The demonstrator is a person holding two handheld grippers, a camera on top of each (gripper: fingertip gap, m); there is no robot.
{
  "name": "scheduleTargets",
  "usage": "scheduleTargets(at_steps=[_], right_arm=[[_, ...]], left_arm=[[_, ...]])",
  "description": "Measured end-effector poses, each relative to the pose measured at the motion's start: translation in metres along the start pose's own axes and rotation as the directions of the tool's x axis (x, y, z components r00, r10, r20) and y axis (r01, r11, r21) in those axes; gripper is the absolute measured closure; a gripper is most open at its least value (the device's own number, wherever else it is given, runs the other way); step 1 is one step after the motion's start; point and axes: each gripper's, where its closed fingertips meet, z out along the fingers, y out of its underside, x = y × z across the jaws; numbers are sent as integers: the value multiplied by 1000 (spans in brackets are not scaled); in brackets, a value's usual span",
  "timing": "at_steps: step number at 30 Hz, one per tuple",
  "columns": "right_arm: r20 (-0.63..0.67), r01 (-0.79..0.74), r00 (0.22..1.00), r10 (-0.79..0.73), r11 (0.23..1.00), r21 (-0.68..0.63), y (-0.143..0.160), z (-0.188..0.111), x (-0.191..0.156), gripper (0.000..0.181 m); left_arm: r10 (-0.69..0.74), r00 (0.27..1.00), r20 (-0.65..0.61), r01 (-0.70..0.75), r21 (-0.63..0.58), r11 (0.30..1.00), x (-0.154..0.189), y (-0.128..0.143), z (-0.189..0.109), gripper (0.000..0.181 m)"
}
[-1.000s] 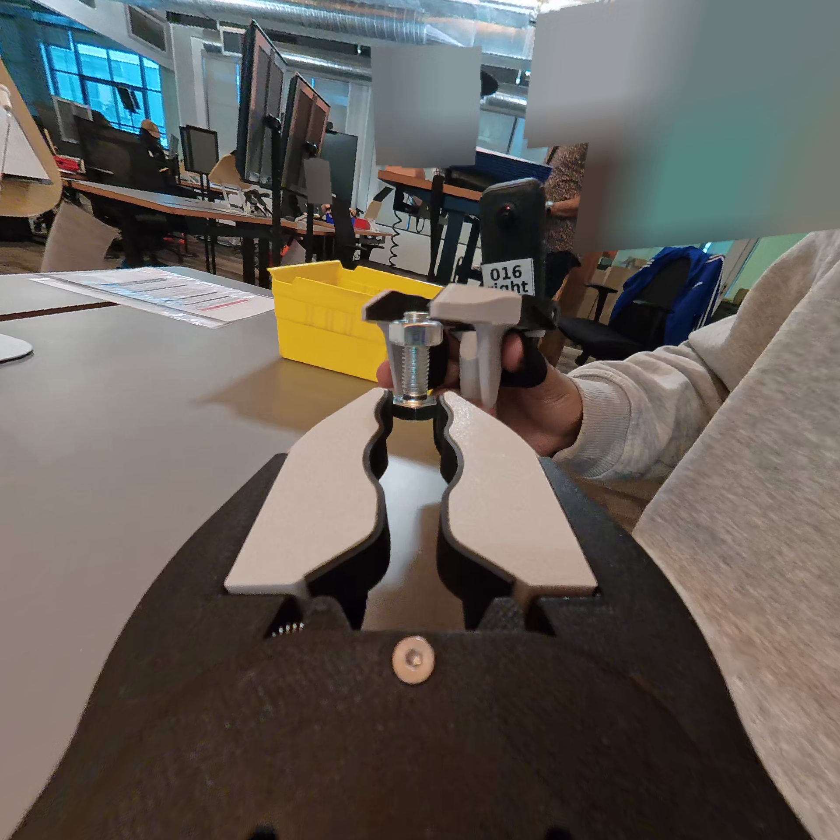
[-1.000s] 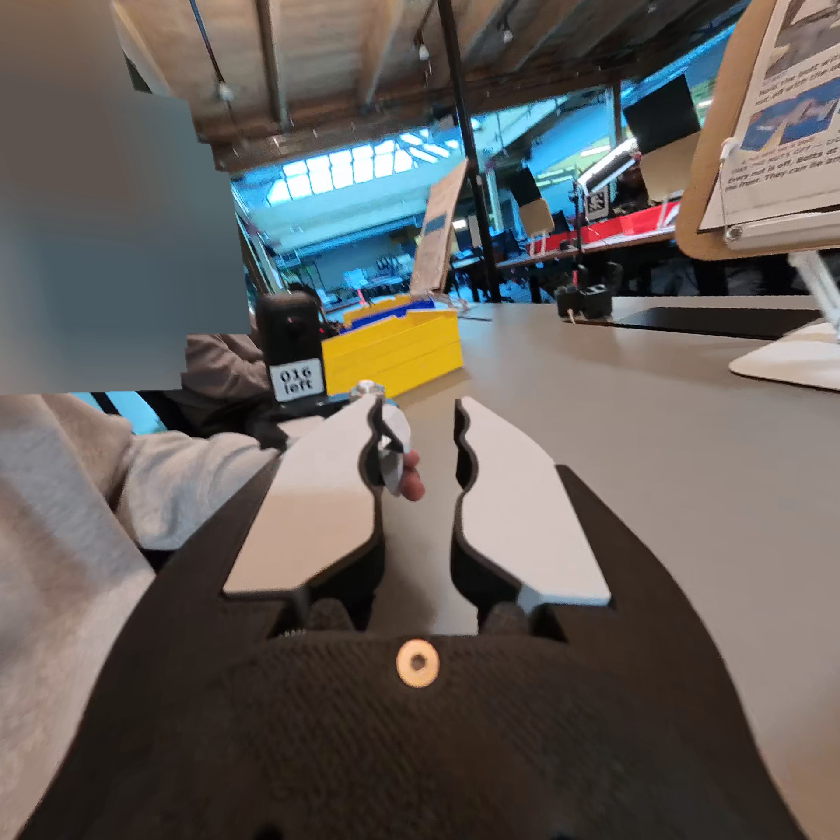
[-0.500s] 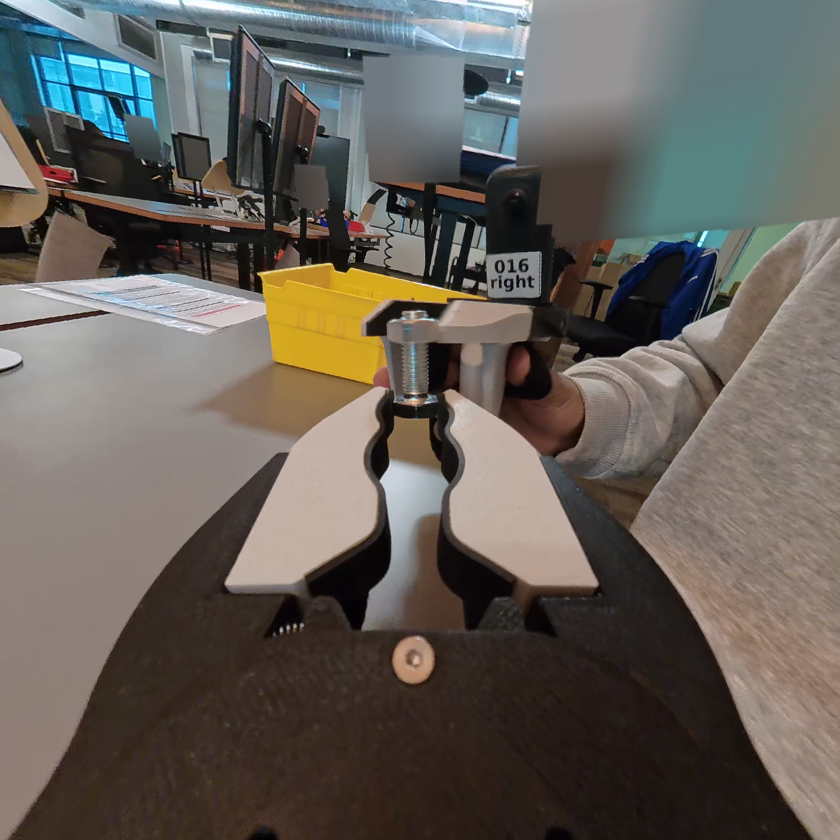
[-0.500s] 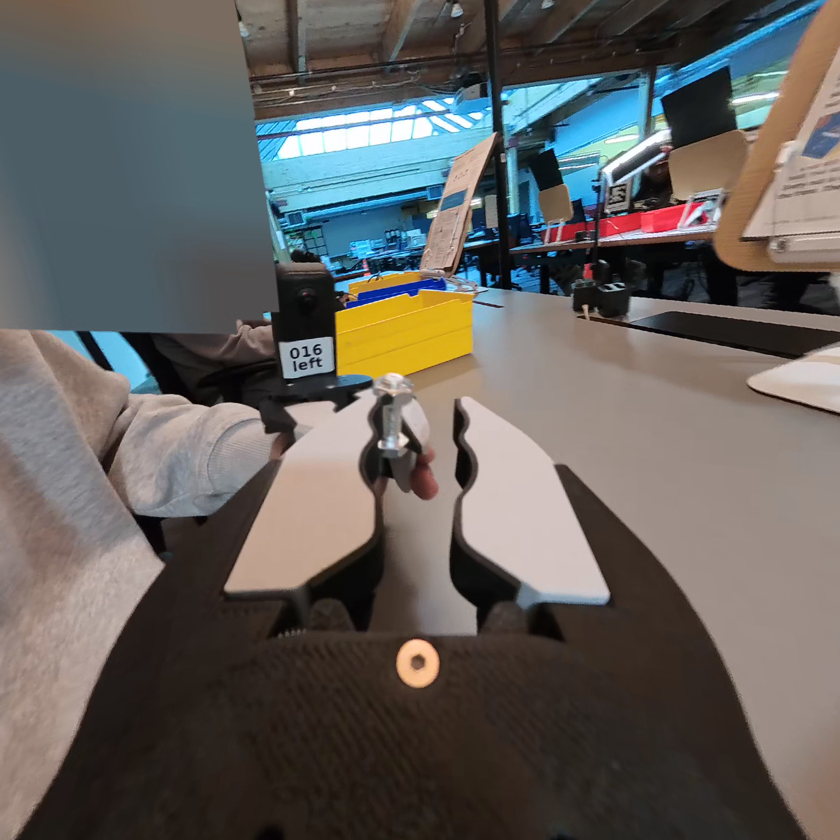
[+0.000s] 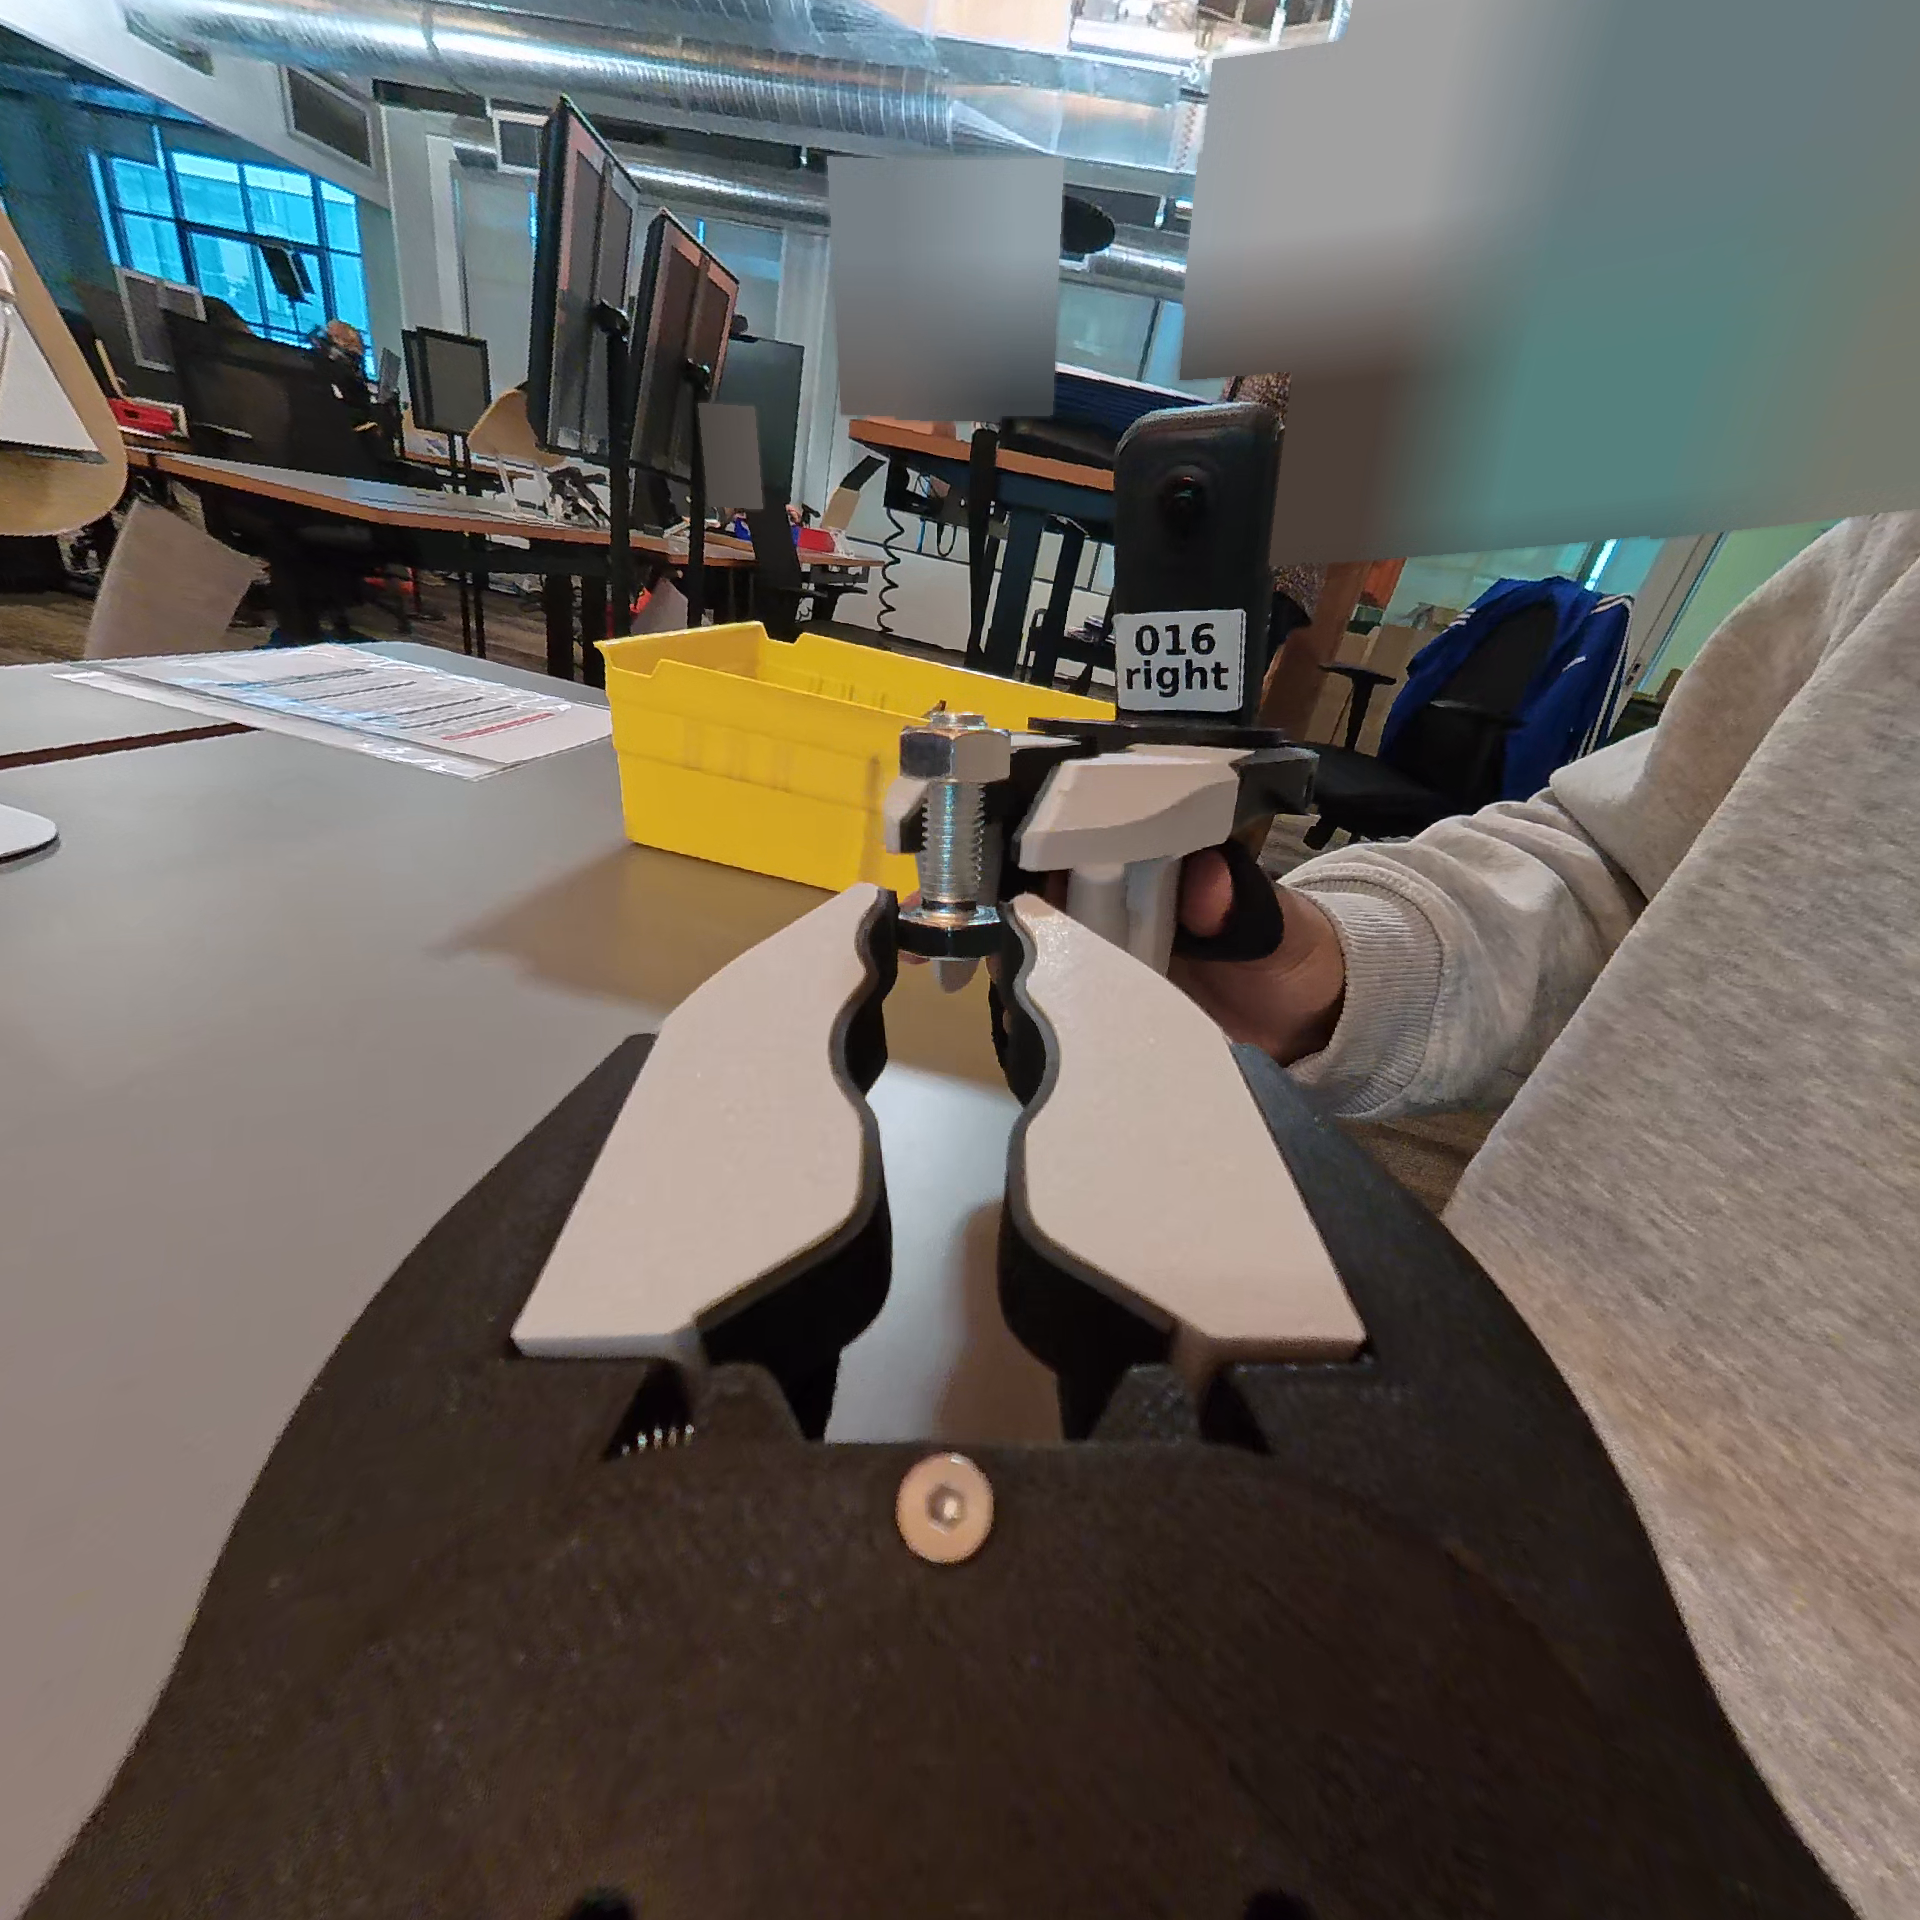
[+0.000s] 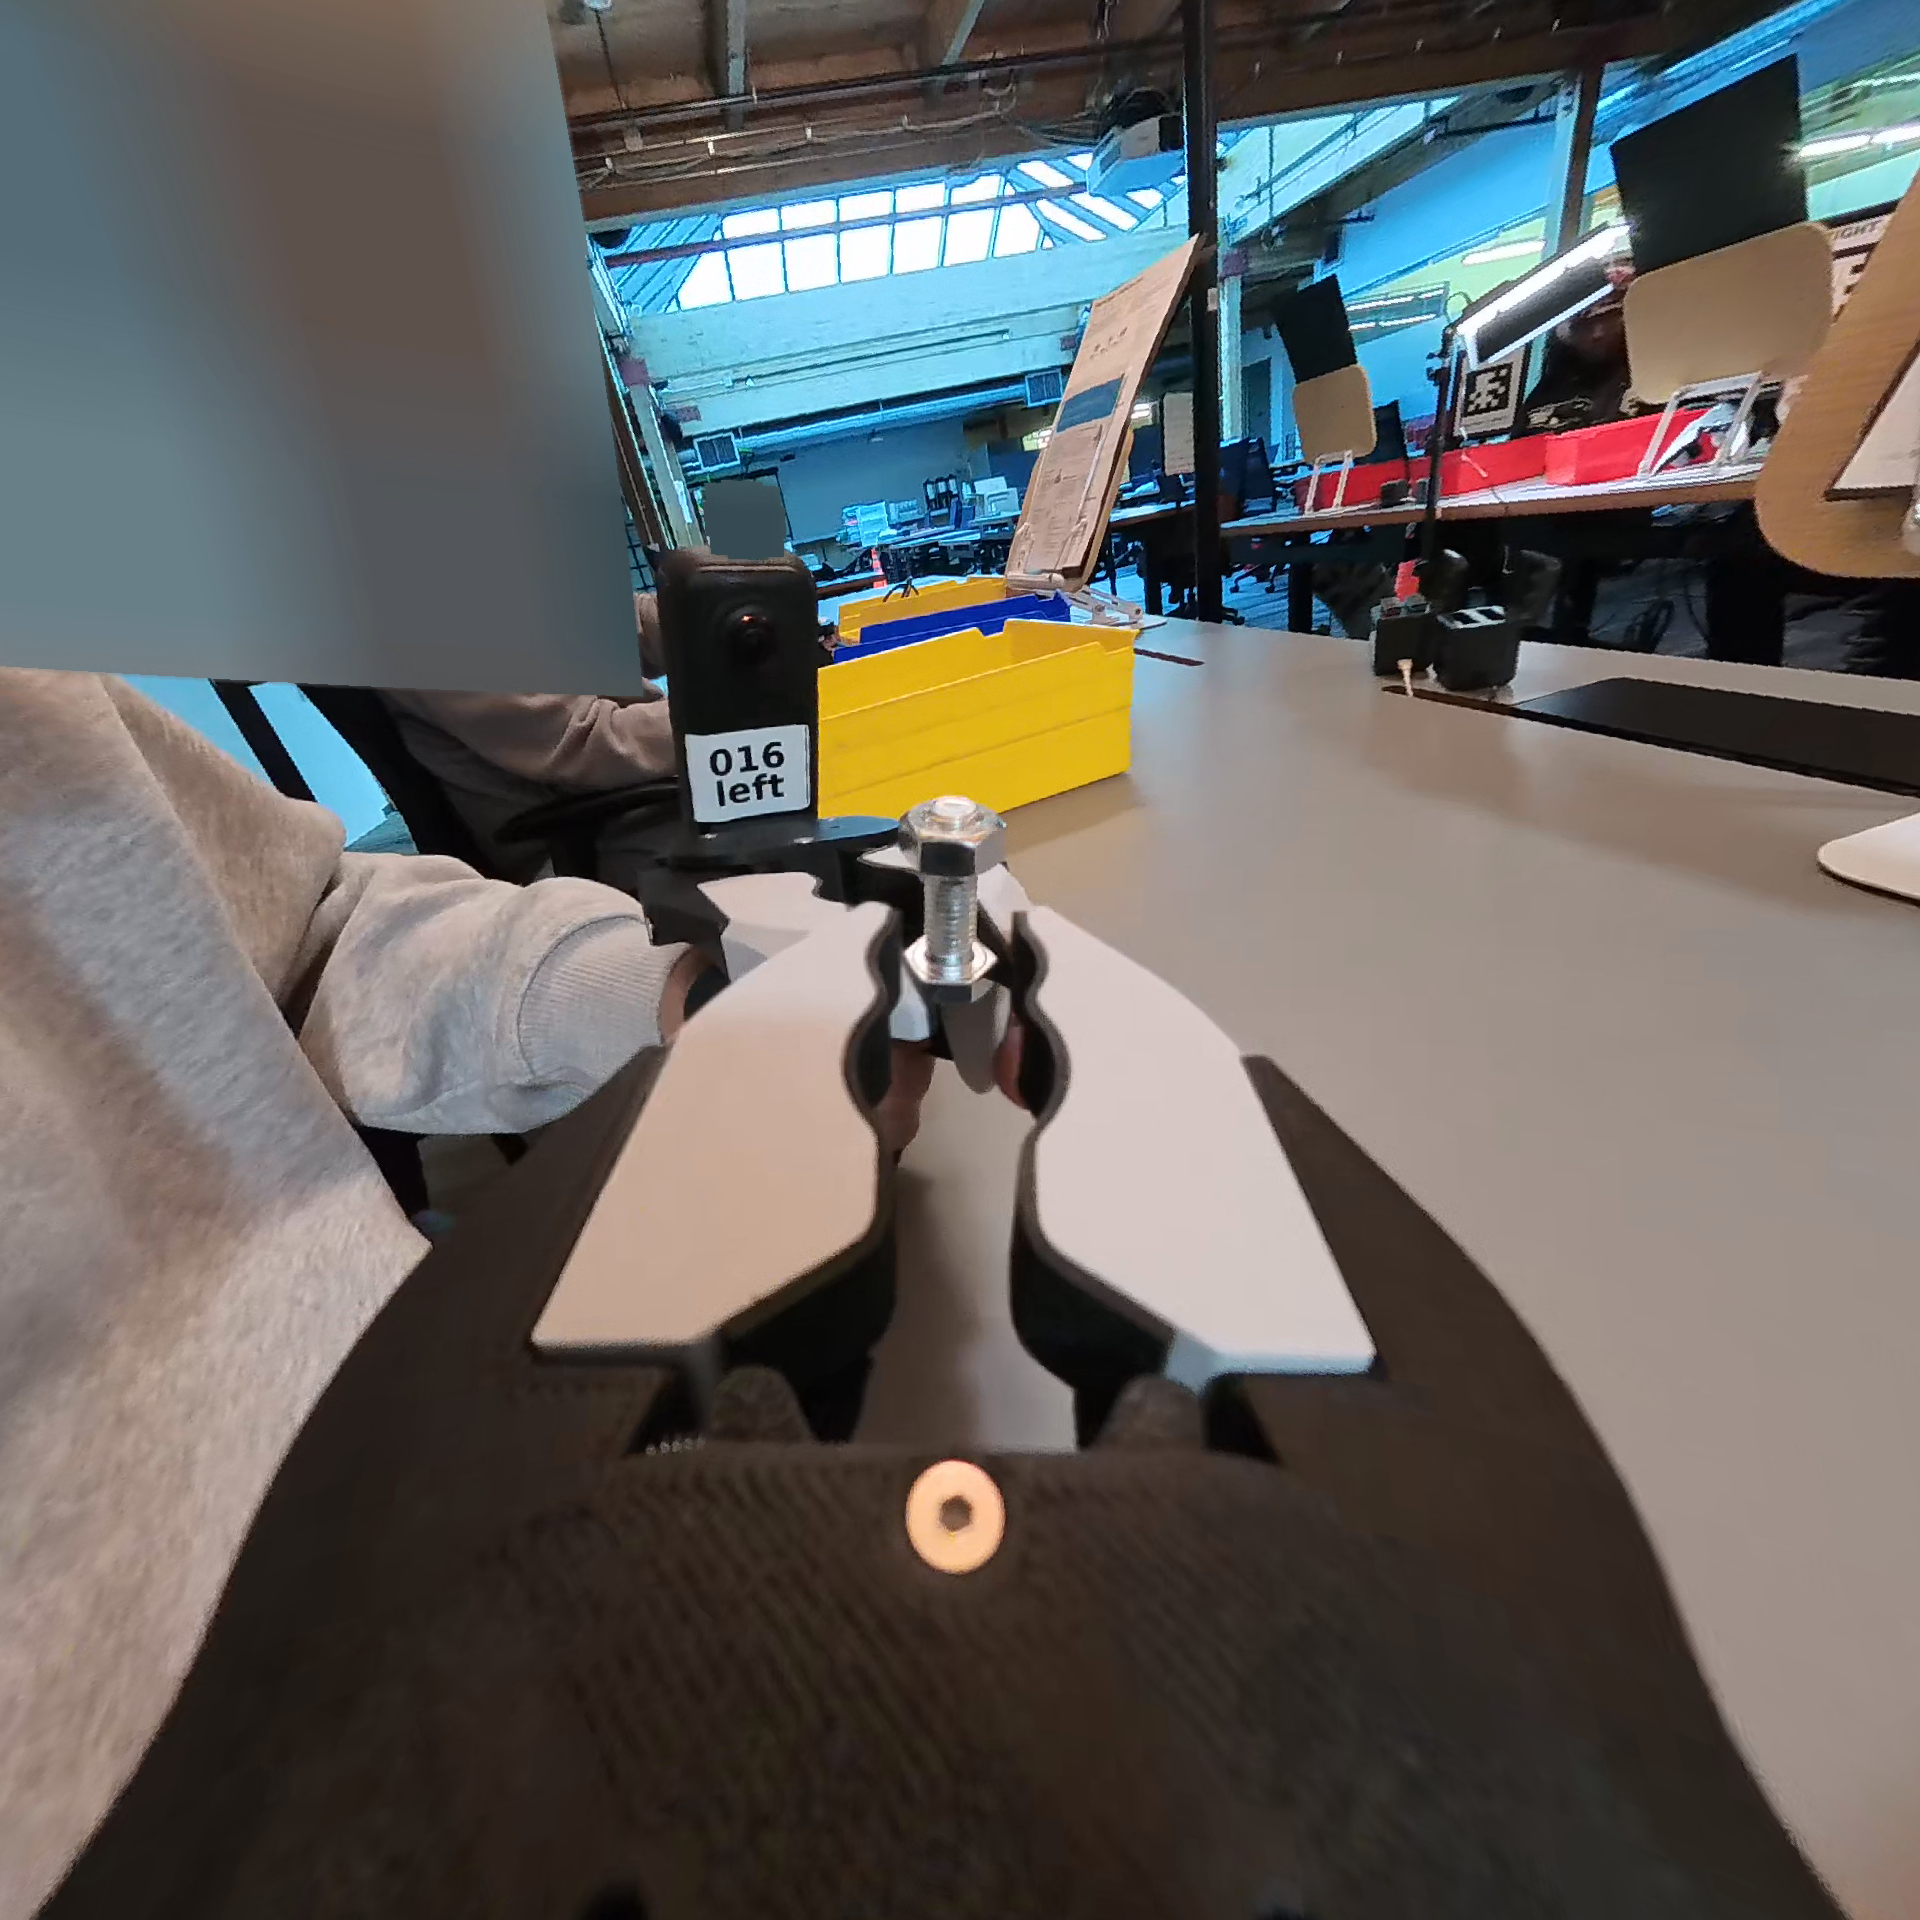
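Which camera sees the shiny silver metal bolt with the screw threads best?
The left wrist view: the silver threaded metal bolt stands upright, big and sharp, threads and top nut clear against the yellow plastic bin. The right wrist view shows it smaller, its lower end tucked between grey fingers.

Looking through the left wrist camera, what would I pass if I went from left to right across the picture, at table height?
laminated sheet → yellow bin → bolt standing upright → black camera → grey sleeve
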Motion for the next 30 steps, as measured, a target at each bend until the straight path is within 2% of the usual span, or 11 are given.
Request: scheduleTargets(at_steps=[4,13,18,22,24,30], right_arm=[[13,8,1000,-7,1000,-12,2,0,-3,172],[7,62,998,-61,996,-62,6,1,-3,172],[3,62,998,-62,997,-54,3,0,-2,172],[6,62,998,-61,996,-58,4,0,-2,172],[10,62,998,-62,996,-57,4,0,-3,172],[16,59,998,-59,997,-47,3,0,-3,172]], left_arm=[[18,1000,-7,-18,-22,1000,3,4,2,162],[34,999,4,-33,-61,998,4,9,4,162],[46,999,17,-45,-52,998,1,7,3,154],[58,998,9,-57,-61,996,3,9,4,156],[73,997,12,-72,-64,995,4,9,4,163],[73,997,7,-73,-62,995,4,8,4,163]])
